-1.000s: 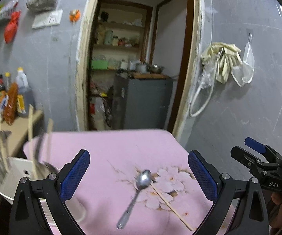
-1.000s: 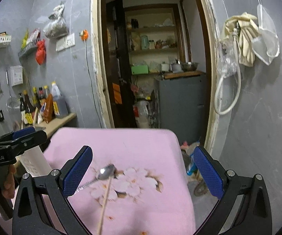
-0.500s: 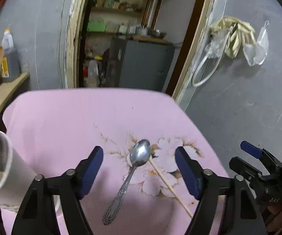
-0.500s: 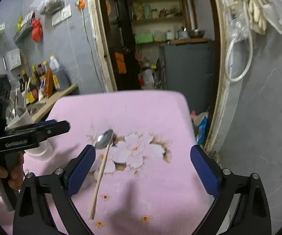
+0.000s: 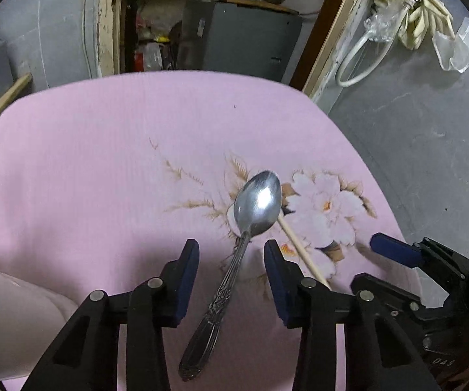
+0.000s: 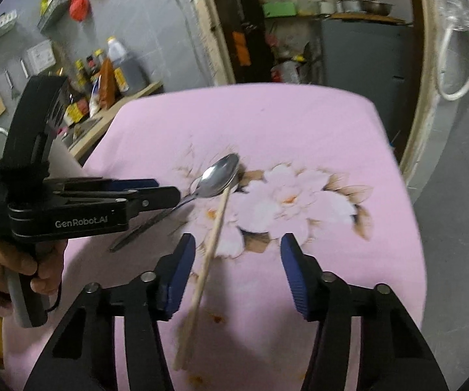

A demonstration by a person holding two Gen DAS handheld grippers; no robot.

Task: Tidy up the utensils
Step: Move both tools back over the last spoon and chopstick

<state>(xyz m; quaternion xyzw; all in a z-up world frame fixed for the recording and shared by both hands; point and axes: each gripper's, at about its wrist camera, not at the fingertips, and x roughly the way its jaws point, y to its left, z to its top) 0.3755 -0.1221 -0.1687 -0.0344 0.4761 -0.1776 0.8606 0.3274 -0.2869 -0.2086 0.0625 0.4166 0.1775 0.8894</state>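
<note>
A metal spoon [image 5: 250,224] lies on the pink flowered cloth [image 5: 104,163], bowl pointing away. My left gripper [image 5: 231,262] is open, and its blue pads straddle the spoon's handle without touching it. A single wooden chopstick [image 5: 299,247] lies just right of the spoon. In the right wrist view the chopstick [image 6: 208,251] runs toward me beside the left pad. My right gripper [image 6: 237,260] is open and empty above the cloth. The spoon [image 6: 218,179] and the left gripper [image 6: 156,192] show there too.
A white holder [image 5: 3,325] sits at the cloth's near left corner. A counter with sauce bottles [image 6: 104,78] stands at the left. A doorway with a grey cabinet [image 5: 241,42] is behind the table. A hose and gloves [image 5: 407,29] hang on the right wall.
My left gripper has dropped and moved forward over the spoon, and its jaws have narrowed around the handle. My right gripper has lowered toward the chopstick and narrowed too.
</note>
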